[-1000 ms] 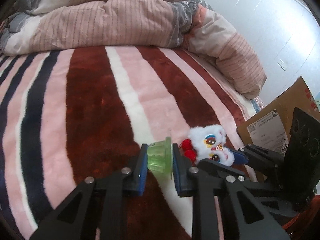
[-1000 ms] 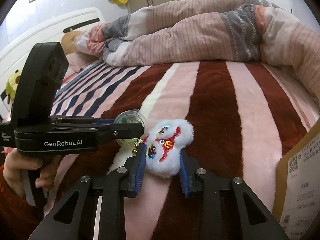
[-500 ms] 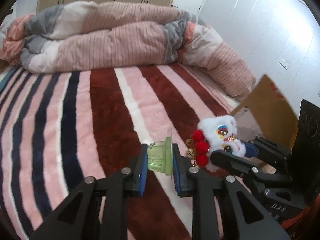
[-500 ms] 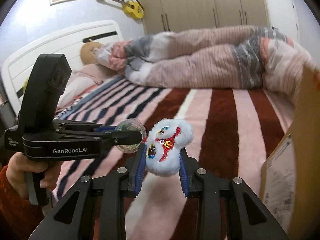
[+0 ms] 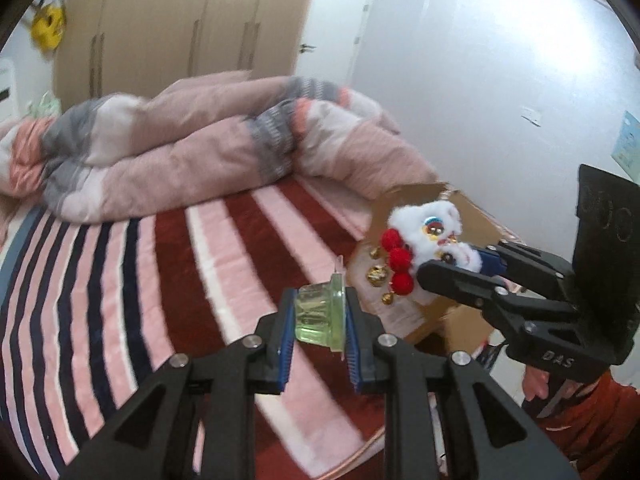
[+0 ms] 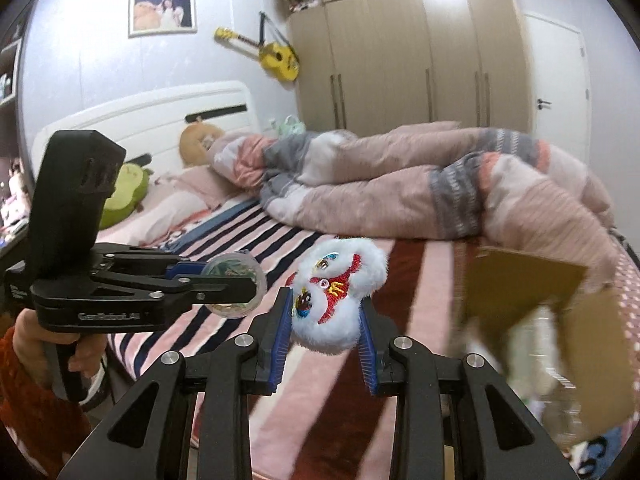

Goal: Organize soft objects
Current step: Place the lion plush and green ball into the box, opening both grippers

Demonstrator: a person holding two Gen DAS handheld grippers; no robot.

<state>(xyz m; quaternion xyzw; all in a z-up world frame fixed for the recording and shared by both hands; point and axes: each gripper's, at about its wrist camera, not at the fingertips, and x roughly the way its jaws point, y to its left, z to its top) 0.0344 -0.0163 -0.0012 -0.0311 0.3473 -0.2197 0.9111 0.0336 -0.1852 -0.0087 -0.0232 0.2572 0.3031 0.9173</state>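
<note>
Now clamped between the blue pads of the right gripper (image 6: 325, 330): a fluffy white lion toy (image 6: 338, 300) with a red embroidered face, squeezed on both flanks and carried in the air above the striped blanket (image 6: 416, 280). Seen from the other camera as the same toy (image 5: 430, 236), with three red pompoms and small gold bells hanging from it, just in front of an open cardboard box (image 5: 404, 280) that sits at the bed's edge. Pinched likewise in the left gripper (image 5: 319, 322), fingers drawn in tight on it: a small clear green cup (image 5: 318, 314), lying on its side with the flat lid against the right-hand pad, also off the blanket (image 5: 168, 280). From the right camera, visible as a round see-through cup (image 6: 234, 286) at the tip of the left gripper (image 6: 224, 288), which a hand (image 6: 48, 354) in a rust-red sleeve grips by the handle. Both tools close together, side by side, angled toward the box (image 6: 520, 292). Behind, a rumpled pink and grey quilt (image 6: 420, 188) heaped across the bed, a white headboard (image 6: 152, 120), a yellow guitar (image 6: 276, 58) on the wall, and tan wardrobe doors (image 6: 420, 48).
</note>
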